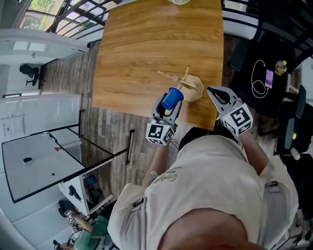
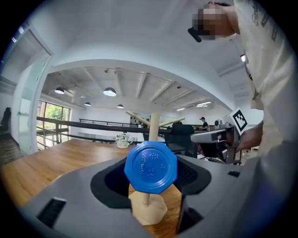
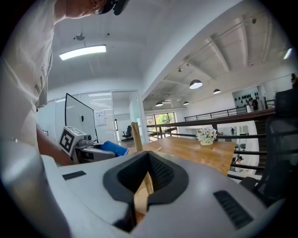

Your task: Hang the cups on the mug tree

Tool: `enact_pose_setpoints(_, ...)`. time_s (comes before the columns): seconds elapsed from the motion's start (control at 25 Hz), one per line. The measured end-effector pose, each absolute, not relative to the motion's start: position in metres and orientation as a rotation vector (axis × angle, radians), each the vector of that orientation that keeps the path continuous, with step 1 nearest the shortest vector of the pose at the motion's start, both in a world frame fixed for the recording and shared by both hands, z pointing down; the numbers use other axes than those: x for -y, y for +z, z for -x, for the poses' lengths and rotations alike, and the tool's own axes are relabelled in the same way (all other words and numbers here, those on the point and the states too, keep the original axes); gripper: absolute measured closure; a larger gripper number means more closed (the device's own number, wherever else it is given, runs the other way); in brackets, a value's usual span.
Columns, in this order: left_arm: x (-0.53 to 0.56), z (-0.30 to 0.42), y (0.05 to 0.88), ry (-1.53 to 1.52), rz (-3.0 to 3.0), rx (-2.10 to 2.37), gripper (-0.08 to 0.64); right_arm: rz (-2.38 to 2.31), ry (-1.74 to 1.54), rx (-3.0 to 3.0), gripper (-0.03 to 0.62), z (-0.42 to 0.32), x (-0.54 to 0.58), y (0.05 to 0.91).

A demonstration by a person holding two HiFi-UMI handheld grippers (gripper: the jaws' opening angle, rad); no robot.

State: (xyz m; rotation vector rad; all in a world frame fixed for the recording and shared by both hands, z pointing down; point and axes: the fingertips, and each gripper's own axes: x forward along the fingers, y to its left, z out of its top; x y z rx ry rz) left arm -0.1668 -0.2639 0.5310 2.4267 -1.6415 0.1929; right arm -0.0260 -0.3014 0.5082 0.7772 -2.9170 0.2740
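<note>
A wooden mug tree [image 1: 188, 81] with bare pegs stands near the front edge of the wooden table [image 1: 146, 44]. My left gripper [image 1: 170, 106] is shut on a blue cup [image 1: 171, 98], held just left of the tree's base. In the left gripper view the blue cup's [image 2: 150, 167] octagonal bottom faces the camera, and the mug tree's post [image 2: 153, 122] rises right behind it. My right gripper [image 1: 212, 92] hovers just right of the tree's base, its jaws shut with nothing held. In the right gripper view the mug tree's post [image 3: 136, 135] stands beyond the right gripper [image 3: 146, 180].
A small white vase of flowers [image 1: 180, 1] stands at the table's far end. Right of the table is a black surface with a phone on a white cable [image 1: 269, 76] and black chairs. Left of the table the floor drops to a lower level behind a railing.
</note>
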Motion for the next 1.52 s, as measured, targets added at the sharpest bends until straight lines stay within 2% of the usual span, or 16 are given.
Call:
enact_pose_setpoints(0.52, 0.278, 0.159, 0.551, 0.282, -2.512, 1.564, 0.293, -0.856, 0.243, 2.878, 0.598, 0.021, 0.299, 0.498)
enact_pose_setpoints(1.52, 0.28, 0.153, 0.574, 0.275, -2.446, 1.551, 0.293, -0.856, 0.228, 2.838, 0.598, 0.0, 0.284, 0.497)
